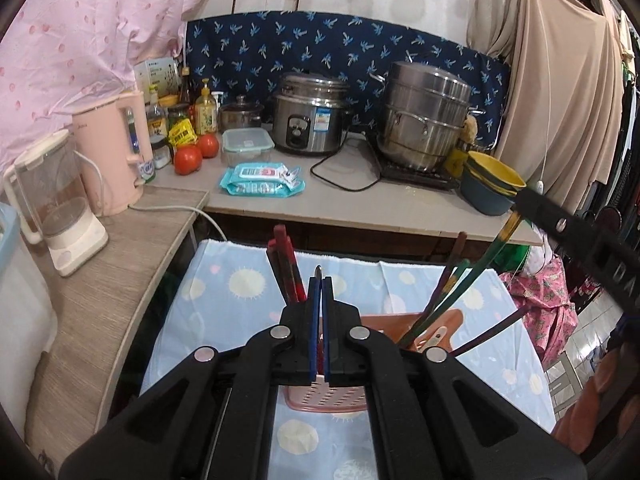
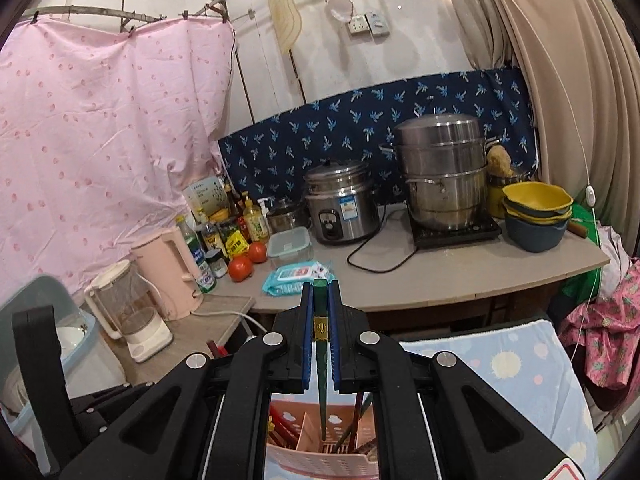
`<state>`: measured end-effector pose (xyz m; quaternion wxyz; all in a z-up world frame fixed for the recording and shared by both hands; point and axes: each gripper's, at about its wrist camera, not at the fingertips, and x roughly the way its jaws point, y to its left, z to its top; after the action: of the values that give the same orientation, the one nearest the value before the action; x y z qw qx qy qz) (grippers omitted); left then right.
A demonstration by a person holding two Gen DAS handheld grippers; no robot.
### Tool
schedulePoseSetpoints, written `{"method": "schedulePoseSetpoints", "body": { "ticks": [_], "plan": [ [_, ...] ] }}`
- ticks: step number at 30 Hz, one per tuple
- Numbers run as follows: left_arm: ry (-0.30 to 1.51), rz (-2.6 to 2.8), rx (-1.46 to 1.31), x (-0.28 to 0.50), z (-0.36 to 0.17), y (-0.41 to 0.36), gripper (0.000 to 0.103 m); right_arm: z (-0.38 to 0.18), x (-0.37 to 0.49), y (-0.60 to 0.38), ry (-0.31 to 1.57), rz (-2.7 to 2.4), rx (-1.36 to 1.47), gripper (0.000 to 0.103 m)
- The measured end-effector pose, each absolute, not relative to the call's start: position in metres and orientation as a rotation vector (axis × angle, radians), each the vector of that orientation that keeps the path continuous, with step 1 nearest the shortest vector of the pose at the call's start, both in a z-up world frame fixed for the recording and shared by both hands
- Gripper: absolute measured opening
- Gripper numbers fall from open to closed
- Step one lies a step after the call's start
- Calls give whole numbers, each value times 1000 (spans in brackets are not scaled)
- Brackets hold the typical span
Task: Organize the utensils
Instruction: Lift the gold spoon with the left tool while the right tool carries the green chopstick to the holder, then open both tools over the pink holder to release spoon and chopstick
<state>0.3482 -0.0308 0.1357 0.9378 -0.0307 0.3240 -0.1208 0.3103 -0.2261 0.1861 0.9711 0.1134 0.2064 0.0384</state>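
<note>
A pink slotted utensil holder [image 1: 328, 398] stands on a light blue sun-print cloth [image 1: 224, 292]; it also shows in the right wrist view [image 2: 324, 456]. Red chopsticks [image 1: 286, 264] and dark and green ones [image 1: 452, 288] lean in it. My left gripper [image 1: 321, 280] is shut on a thin metal-tipped utensil [image 1: 318, 270], directly above the holder. My right gripper [image 2: 320, 286] is shut on a green chopstick [image 2: 321, 360] that points down into a holder compartment. In the left view the right gripper [image 1: 520, 202] holds that chopstick's [image 1: 486, 262] top at the right.
A counter [image 1: 360, 208] behind holds a rice cooker [image 1: 310, 114], steamer pot [image 1: 424, 116], stacked bowls [image 1: 490, 182], wipes pack [image 1: 262, 178], tomatoes [image 1: 188, 160], bottles. A pink kettle [image 1: 116, 156] and blender [image 1: 56, 200] stand on a wooden shelf at left. Clothes hang at right.
</note>
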Motion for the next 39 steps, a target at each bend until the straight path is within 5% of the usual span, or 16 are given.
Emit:
{"method": "schedulePoseSetpoints", "body": {
  "ticks": [9,12,20,39],
  "plan": [
    [692,-227,-75,356,120,-33,3,142,327,-222,534,89,243,7],
    [692,-213,-82,354,119,-31,19,139,324,-223,533,77,240,17],
    [676,-186,-75,336,122,-28,35,143,307,-224,521,78,235,23],
    [728,-143,-39,237,99,-15,47,101,189,-203,645,110,219,40]
  ]
}}
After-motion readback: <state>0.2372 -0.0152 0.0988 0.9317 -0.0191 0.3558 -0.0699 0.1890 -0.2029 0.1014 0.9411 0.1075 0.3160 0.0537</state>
